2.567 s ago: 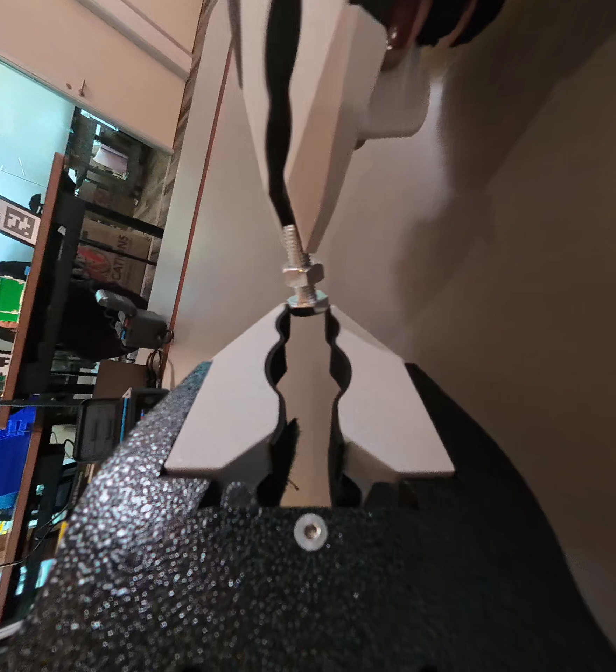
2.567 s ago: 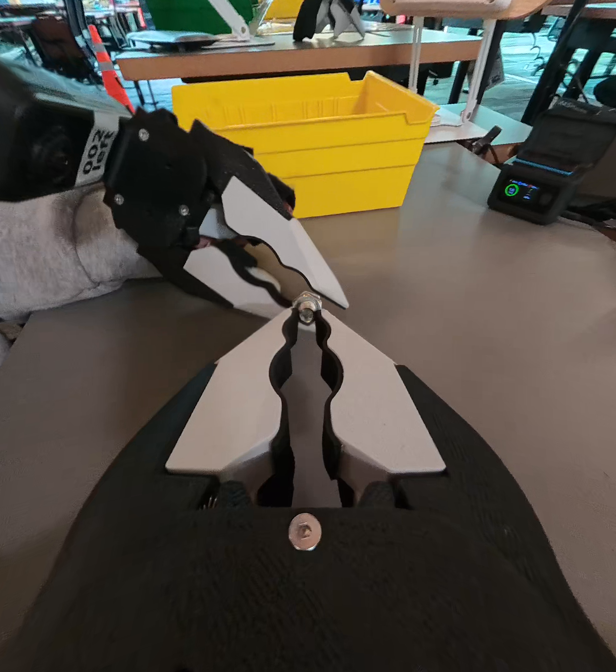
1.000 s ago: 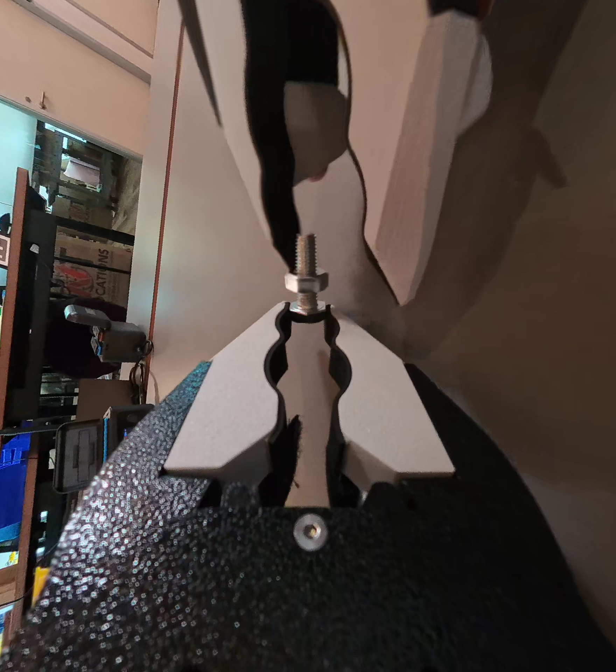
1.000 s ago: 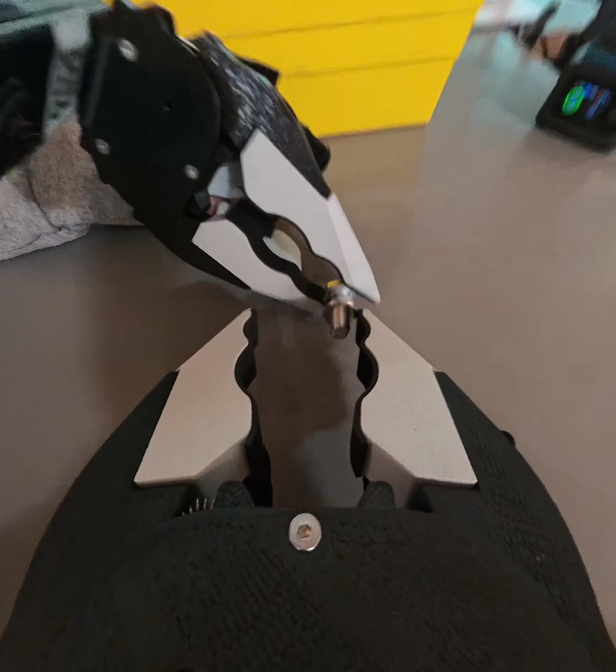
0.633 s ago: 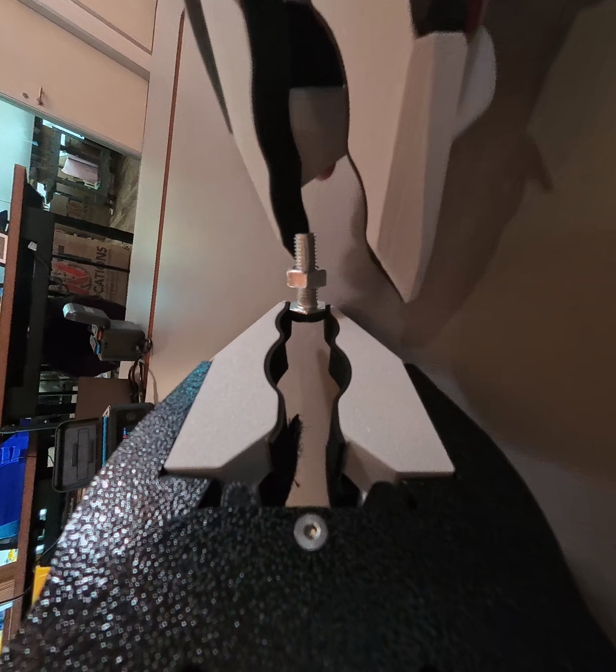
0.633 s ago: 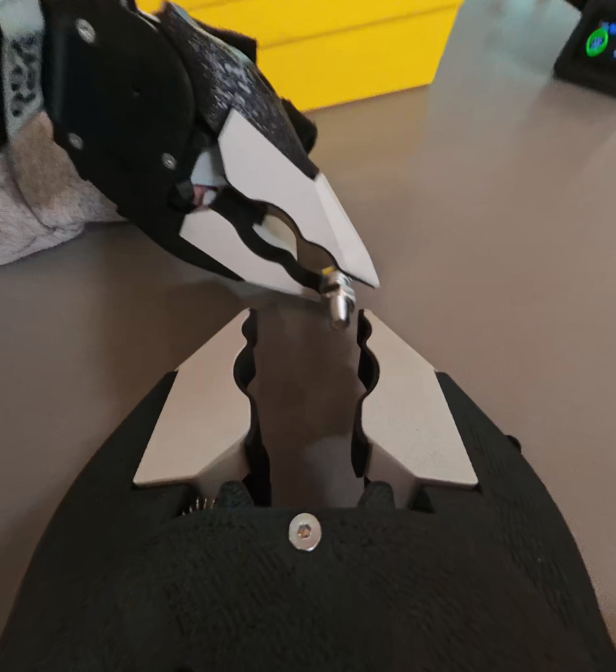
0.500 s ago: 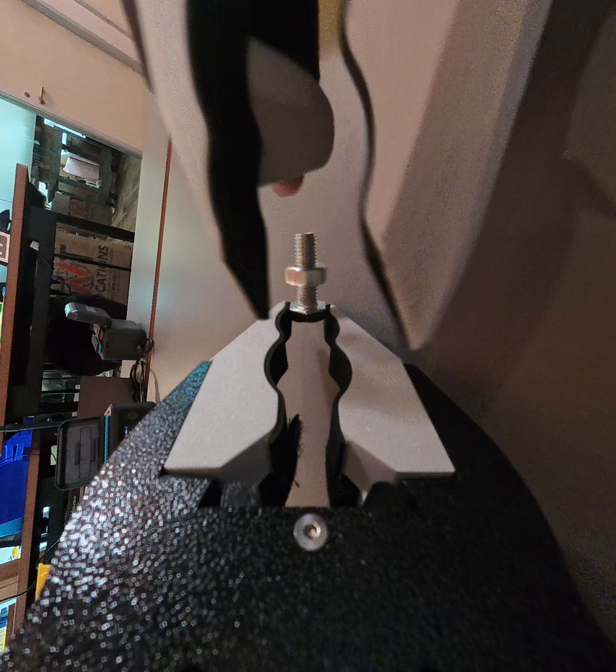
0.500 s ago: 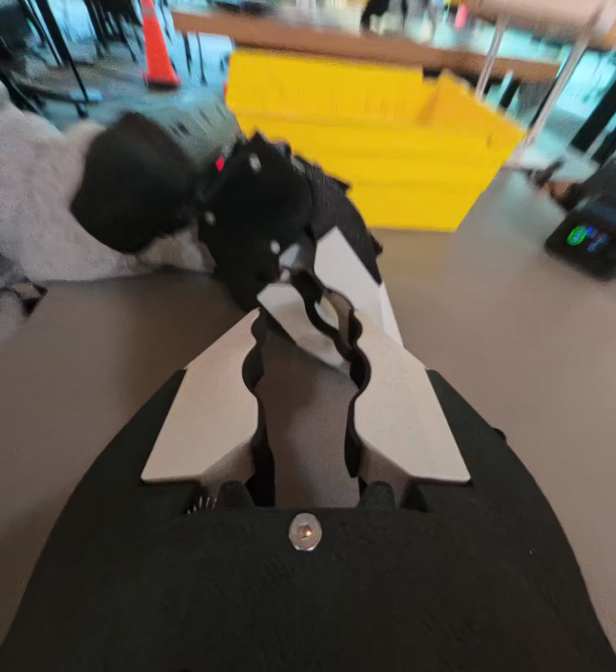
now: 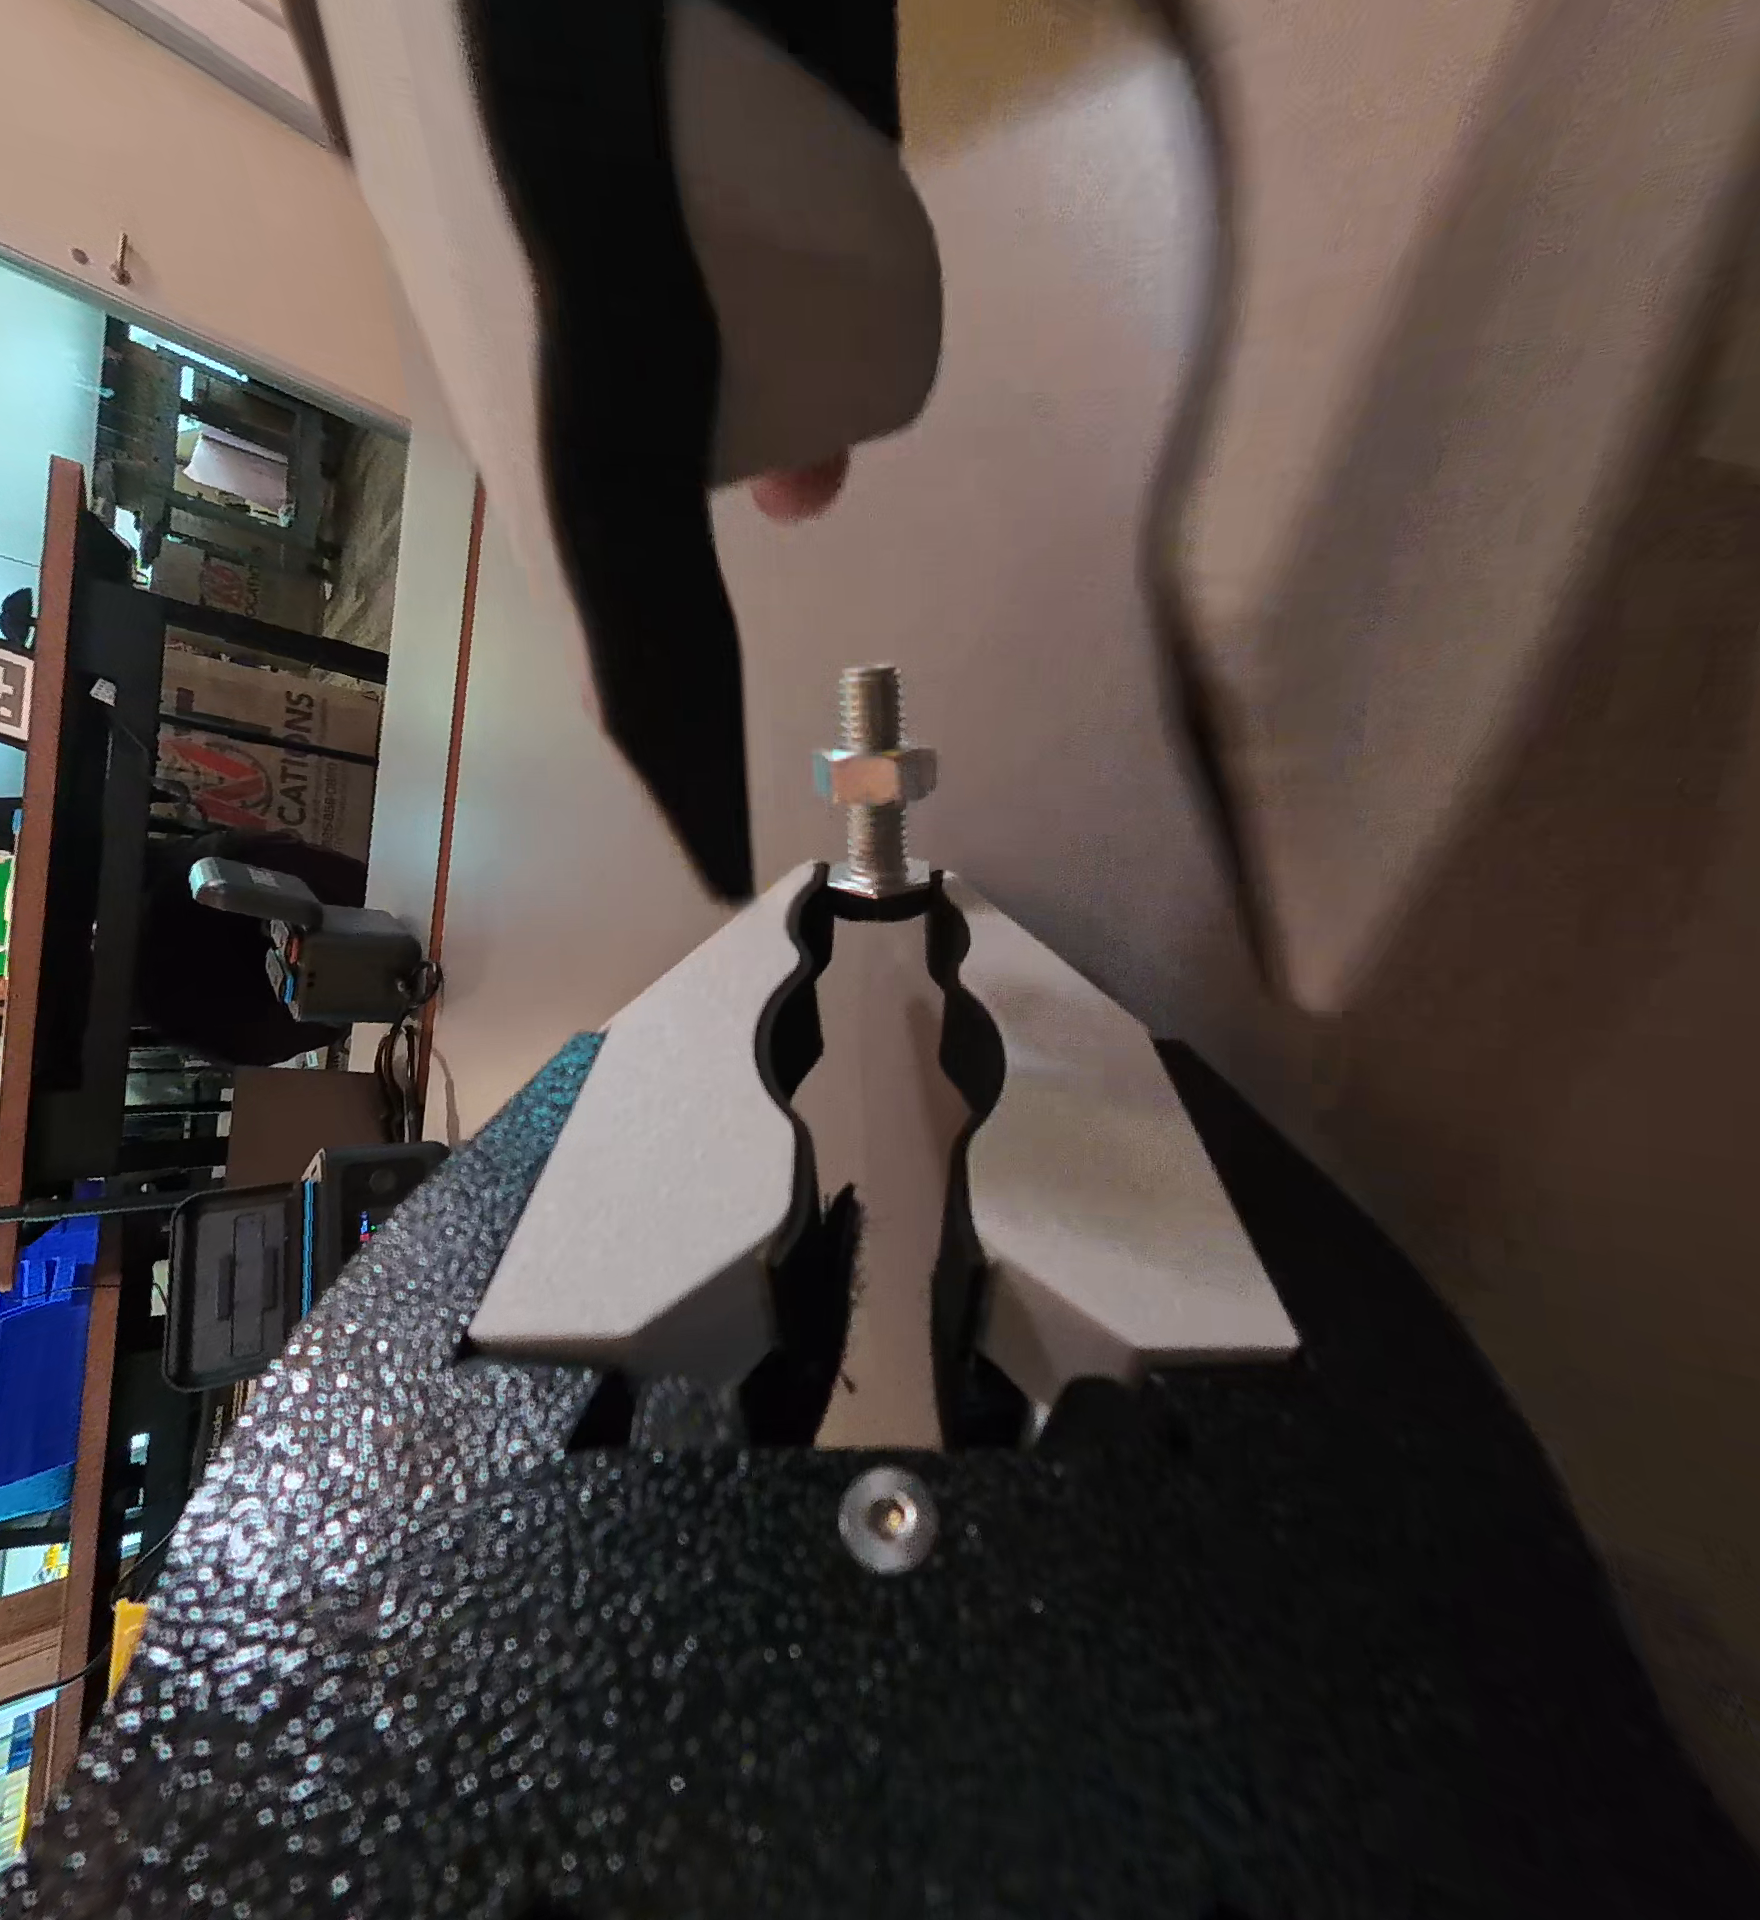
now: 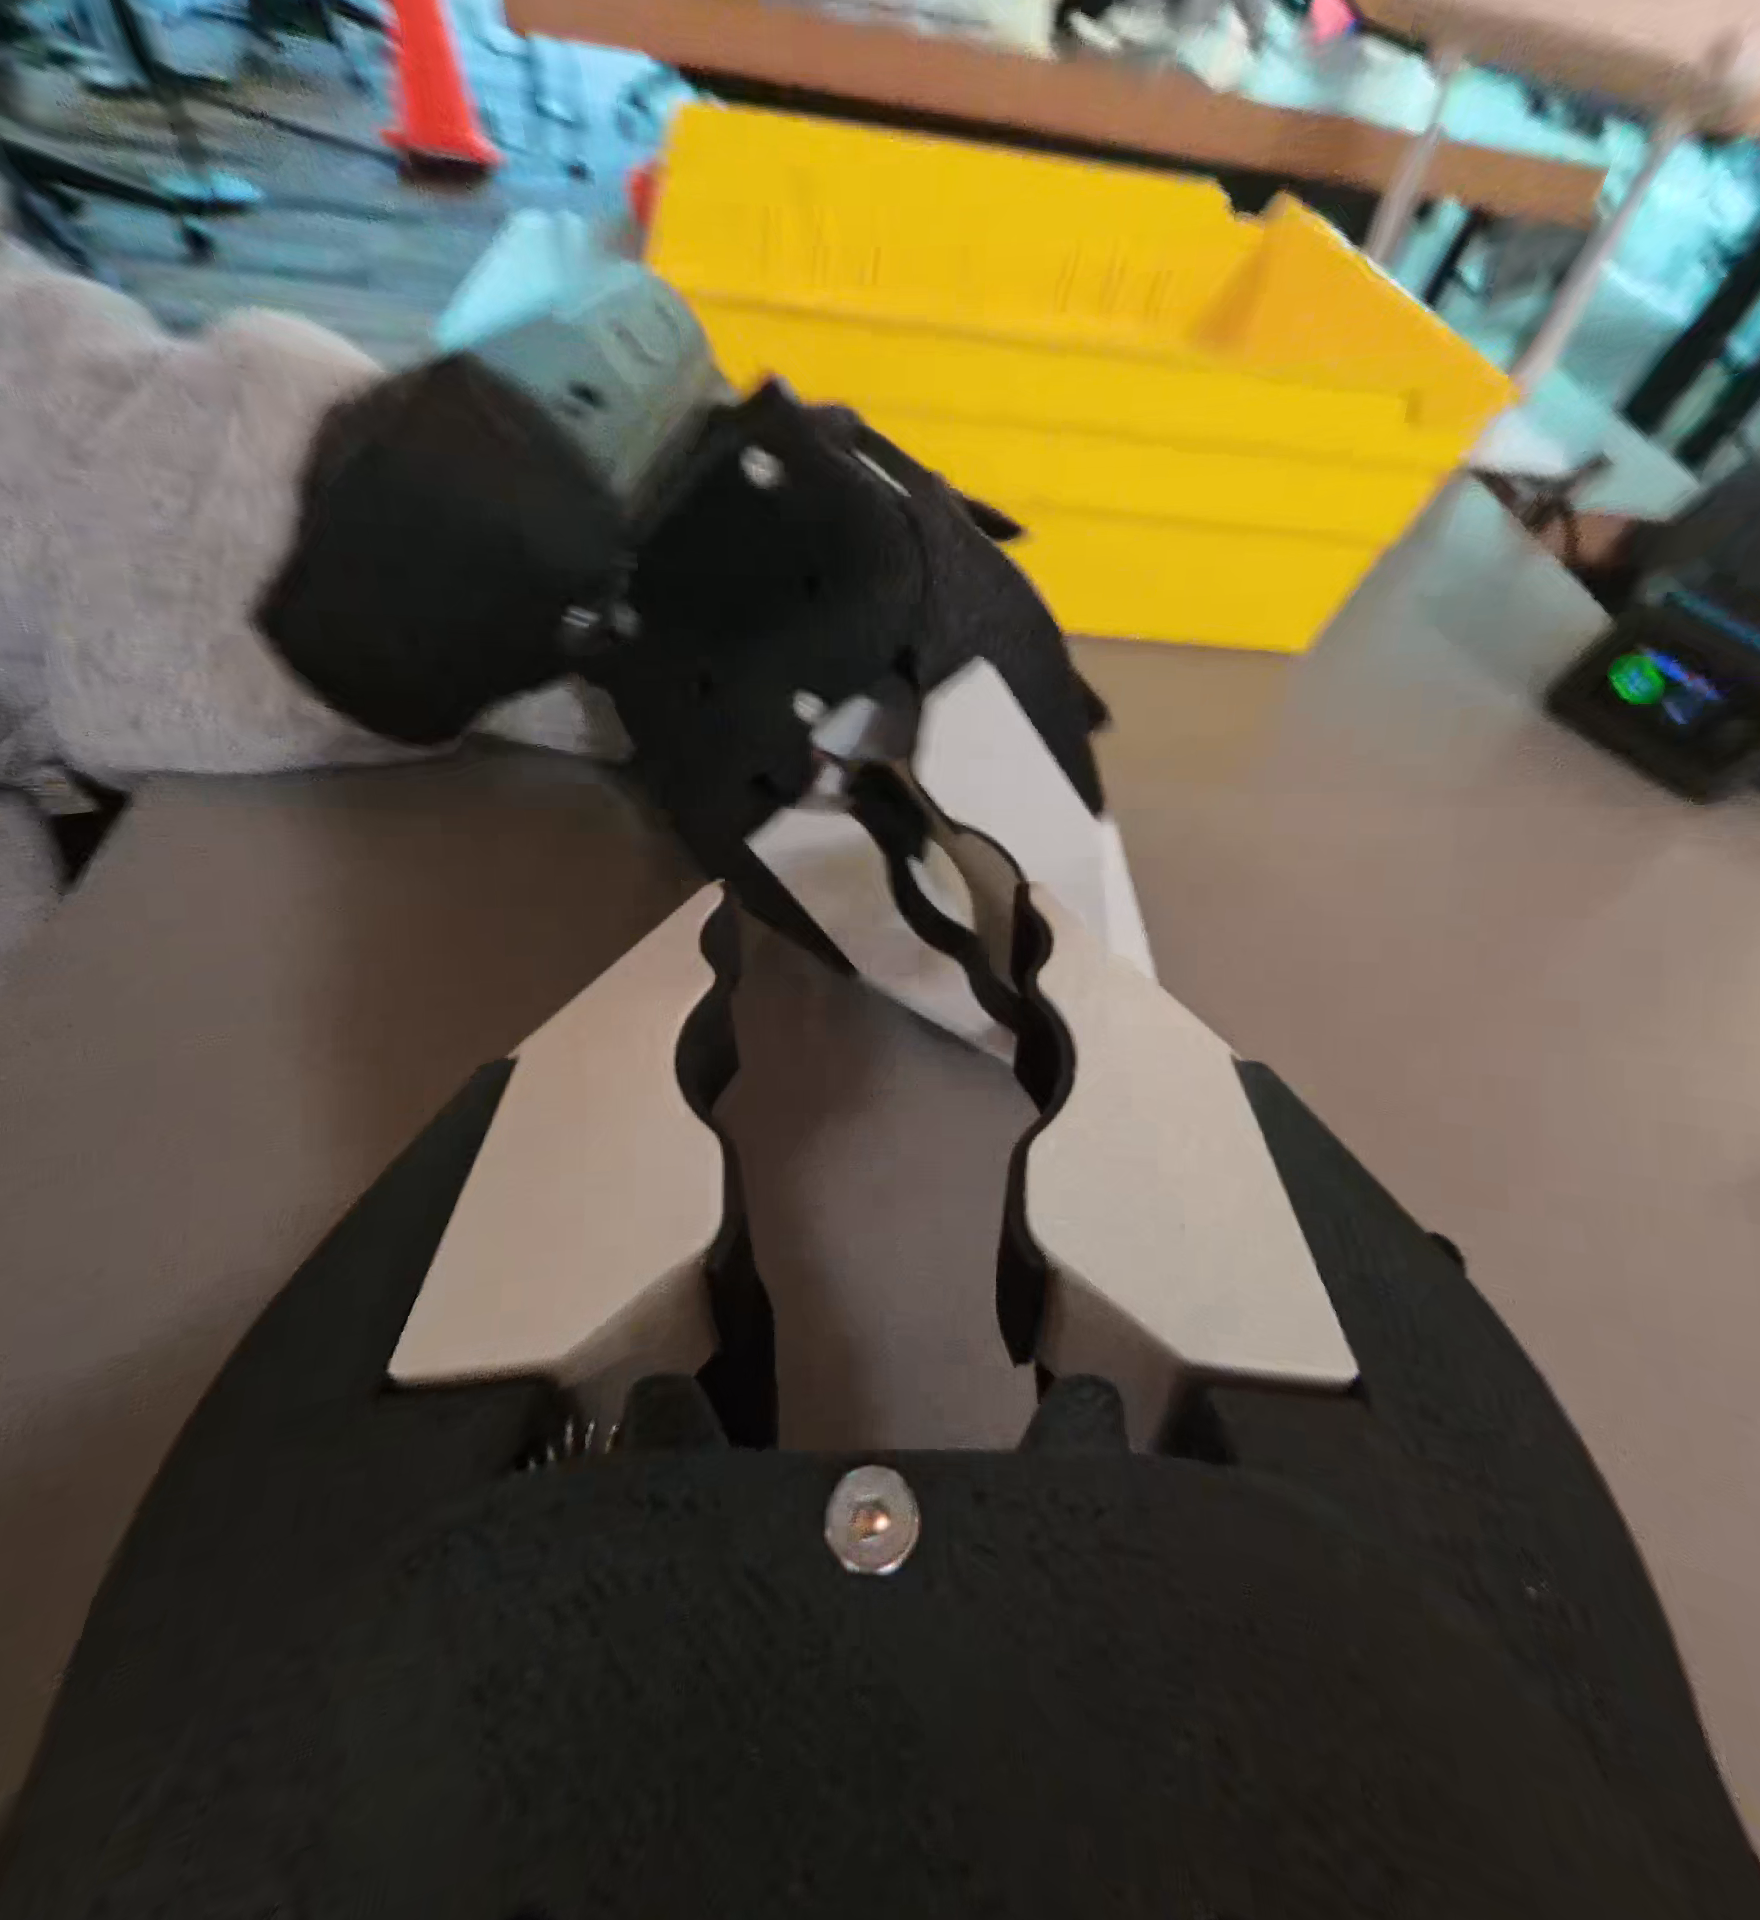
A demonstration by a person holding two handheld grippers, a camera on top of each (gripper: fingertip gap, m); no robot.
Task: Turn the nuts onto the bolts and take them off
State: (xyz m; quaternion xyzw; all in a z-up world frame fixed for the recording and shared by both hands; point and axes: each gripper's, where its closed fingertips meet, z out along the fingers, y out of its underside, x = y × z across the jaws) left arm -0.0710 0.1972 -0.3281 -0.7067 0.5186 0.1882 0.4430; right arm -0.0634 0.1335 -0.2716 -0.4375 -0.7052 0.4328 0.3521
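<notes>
The left claw (image 9: 878, 894) was pinching the head of a bolt (image 9: 870, 764) at its very tips, the threaded shank sticking straight out ahead. A nut (image 9: 874, 775) sat partway along the thread, clear of the tips. The right claw (image 10: 871, 920) stood spread wide, its two fingers reaching either side of the bolt without touching it. Beyond both, on the table (image 10: 1458, 935), rested a yellow bin (image 10: 1063, 374).
</notes>
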